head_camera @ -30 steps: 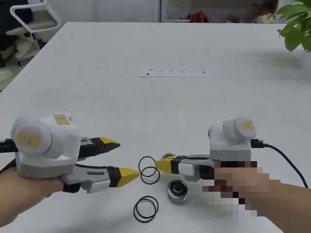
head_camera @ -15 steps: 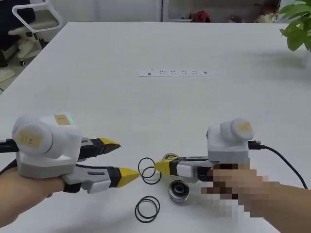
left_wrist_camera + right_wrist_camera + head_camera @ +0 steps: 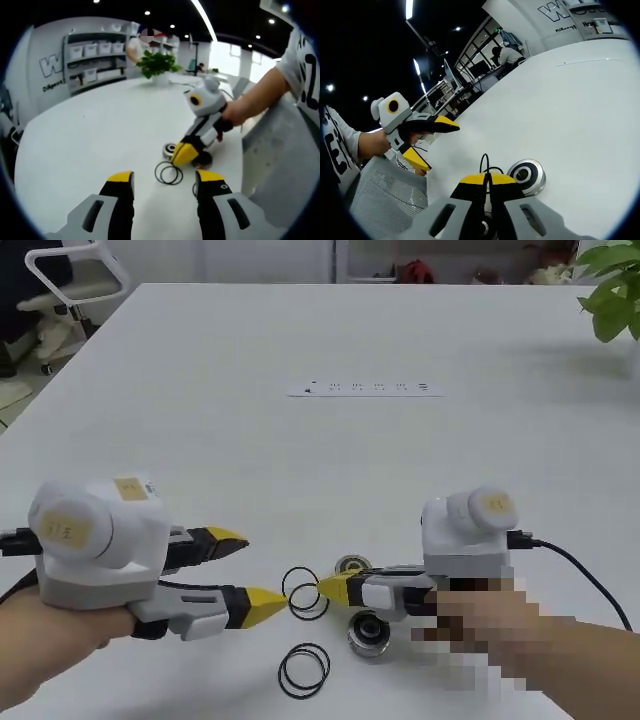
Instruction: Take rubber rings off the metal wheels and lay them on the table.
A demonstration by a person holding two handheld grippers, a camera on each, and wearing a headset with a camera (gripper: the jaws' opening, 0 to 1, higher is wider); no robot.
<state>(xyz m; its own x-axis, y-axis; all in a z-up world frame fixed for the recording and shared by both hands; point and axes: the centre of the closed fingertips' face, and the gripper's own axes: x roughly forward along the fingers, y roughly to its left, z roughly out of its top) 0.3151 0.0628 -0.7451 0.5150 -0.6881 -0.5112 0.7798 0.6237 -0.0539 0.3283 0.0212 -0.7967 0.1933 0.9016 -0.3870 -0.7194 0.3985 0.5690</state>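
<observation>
Our right gripper [image 3: 323, 588] is pinched closed on a rubber ring [image 3: 306, 593], held low by the tabletop's [image 3: 300, 460] near edge so we can lay it beside the other rings [image 3: 302, 668]. Our left gripper [image 3: 257, 568] hovers open nearby, and two wheels [image 3: 368, 632] sit just beside.

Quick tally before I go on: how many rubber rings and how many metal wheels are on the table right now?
Rubber rings: 4, in two overlapping pairs
Metal wheels: 2
Total: 6
</observation>
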